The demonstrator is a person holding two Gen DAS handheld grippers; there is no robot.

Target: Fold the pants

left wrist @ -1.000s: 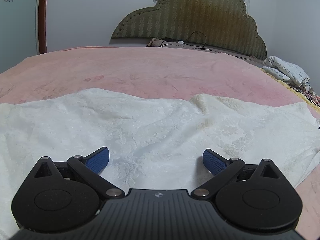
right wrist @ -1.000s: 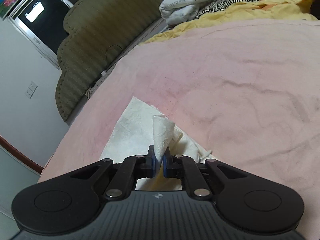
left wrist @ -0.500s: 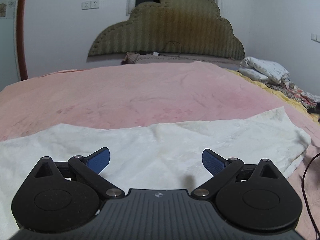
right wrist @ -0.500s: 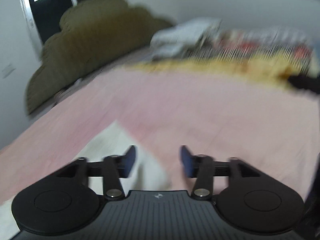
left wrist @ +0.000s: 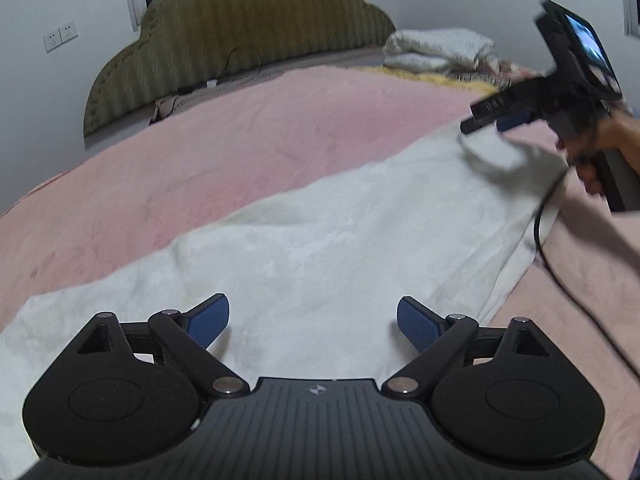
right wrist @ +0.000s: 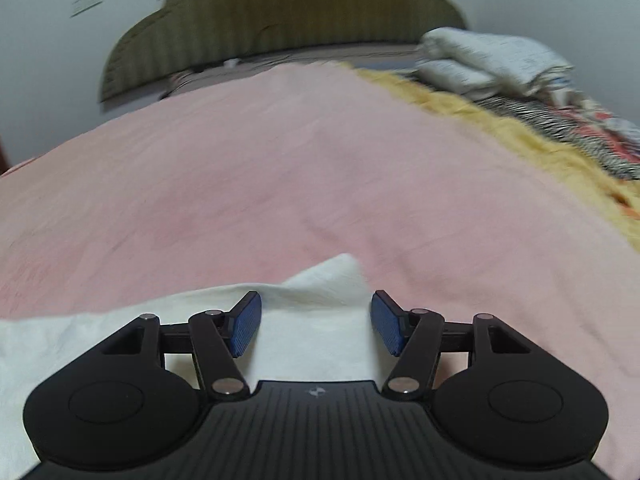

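White pants (left wrist: 340, 240) lie spread in a long band across the pink bedcover (left wrist: 280, 128). My left gripper (left wrist: 312, 312) hovers low over the near end, its jaws wide and closing, with cloth below them and nothing pinched. In the left wrist view my right gripper (left wrist: 492, 122), held by a hand (left wrist: 592, 152), hangs blurred above the far end of the pants. In the right wrist view the right gripper (right wrist: 316, 316) stands open, and the pants' corner (right wrist: 320, 288) lies loose under and between its blue pads (right wrist: 244, 324).
An olive headboard (left wrist: 240, 28) closes the far end of the bed. Folded white bedding (right wrist: 492, 60) and a yellow blanket (right wrist: 500, 120) lie at the right side. A black cable (left wrist: 560, 264) trails from the right gripper over the bedcover.
The right gripper has opened and let go of the pinched fold of the pants, and has rolled level. The left gripper has swung so that the far end and the right gripper now show.
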